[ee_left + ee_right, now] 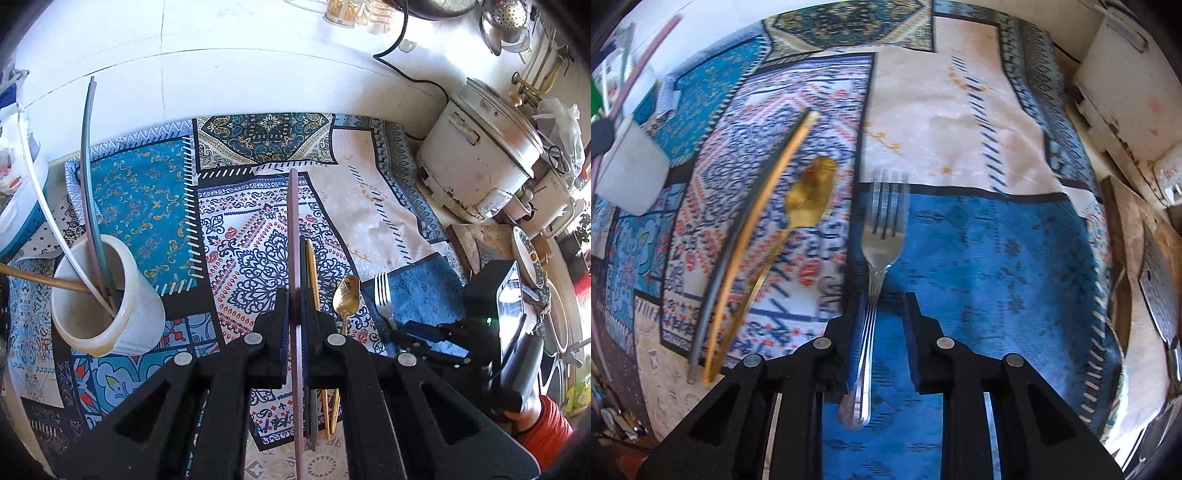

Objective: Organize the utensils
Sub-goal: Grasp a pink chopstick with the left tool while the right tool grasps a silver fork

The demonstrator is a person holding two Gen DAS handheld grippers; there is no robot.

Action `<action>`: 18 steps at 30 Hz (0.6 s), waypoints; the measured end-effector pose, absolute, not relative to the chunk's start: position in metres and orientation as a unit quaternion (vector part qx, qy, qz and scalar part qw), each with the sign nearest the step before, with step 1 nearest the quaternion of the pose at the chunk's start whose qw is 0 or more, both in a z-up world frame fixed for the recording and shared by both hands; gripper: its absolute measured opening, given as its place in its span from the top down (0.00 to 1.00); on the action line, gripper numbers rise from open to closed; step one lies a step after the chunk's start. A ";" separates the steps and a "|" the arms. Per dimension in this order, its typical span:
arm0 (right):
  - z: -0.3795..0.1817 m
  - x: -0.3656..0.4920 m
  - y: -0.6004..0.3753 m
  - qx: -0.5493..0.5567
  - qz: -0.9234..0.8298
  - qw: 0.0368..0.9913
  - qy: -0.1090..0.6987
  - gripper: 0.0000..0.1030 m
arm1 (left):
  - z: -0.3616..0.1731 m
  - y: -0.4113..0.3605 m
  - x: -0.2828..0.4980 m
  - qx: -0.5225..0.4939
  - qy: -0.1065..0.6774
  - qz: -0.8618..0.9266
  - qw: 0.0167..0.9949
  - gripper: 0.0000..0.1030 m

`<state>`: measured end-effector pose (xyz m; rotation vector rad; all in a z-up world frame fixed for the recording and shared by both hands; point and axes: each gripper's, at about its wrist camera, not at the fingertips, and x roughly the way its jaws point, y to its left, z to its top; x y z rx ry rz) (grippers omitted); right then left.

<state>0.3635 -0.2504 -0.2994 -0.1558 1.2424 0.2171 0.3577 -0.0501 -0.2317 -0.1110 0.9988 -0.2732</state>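
**Pink stick gripped, fork between open jaws**

Over the patterned cloth (236, 229), the left gripper (295, 306) is clamped on a pink chopstick (293, 221), which runs away from the camera above the cloth. On the cloth just right of it lie a dark stick (305, 258), a gold stick (312, 266), a gold spoon (346, 291) and a fork (382, 291). At the left stands a white cup (122, 295) holding several long sticks. The right gripper (882, 306) hangs over the fork (884, 221) on a blue patch; its jaws stand apart, the handle close against the left pad, clear of the right. A rice cooker (480, 155) sits far right.
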 end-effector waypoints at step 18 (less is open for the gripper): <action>-0.293 0.417 -0.242 -0.029 0.102 0.821 0.561 0.64 | -0.228 -0.034 0.356 -0.065 0.468 -0.106 0.875 0.96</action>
